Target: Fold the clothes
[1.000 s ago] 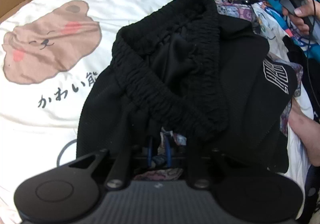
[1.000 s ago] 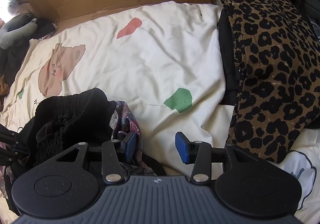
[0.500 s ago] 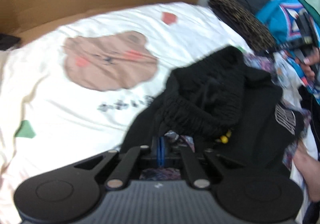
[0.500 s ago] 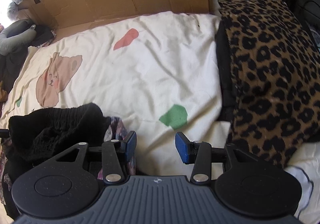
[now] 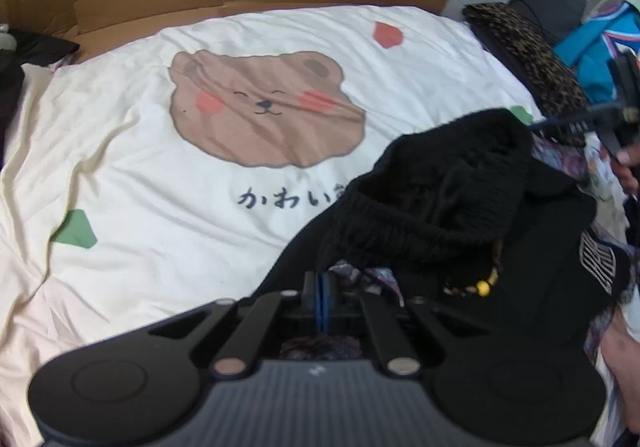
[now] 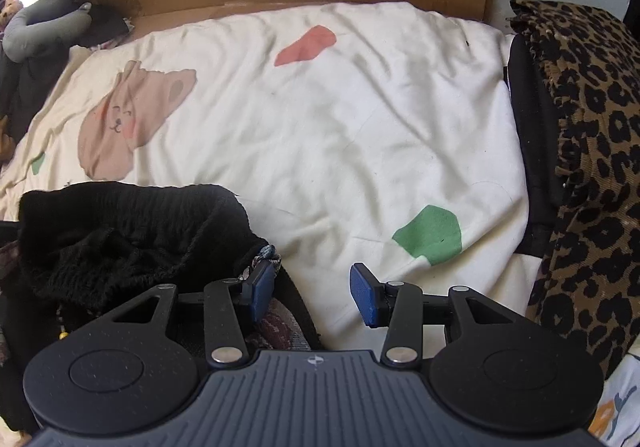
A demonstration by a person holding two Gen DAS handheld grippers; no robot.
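Looking from the left wrist, the left gripper has its 2 blue pads pressed together, whether on cloth is unclear; the black garment bunches at 1 o'clock. From the right wrist, the right gripper gapes wide, garment at 10 o'clock on the bedsheet.

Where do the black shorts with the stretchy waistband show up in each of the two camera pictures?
Left wrist view: the black shorts fill the lower right, bunched just above the left gripper, whose pads are pressed together.
Right wrist view: they sit at the lower left, beside the open right gripper.
Shared landmark: the brown bear print on the white bedspread.
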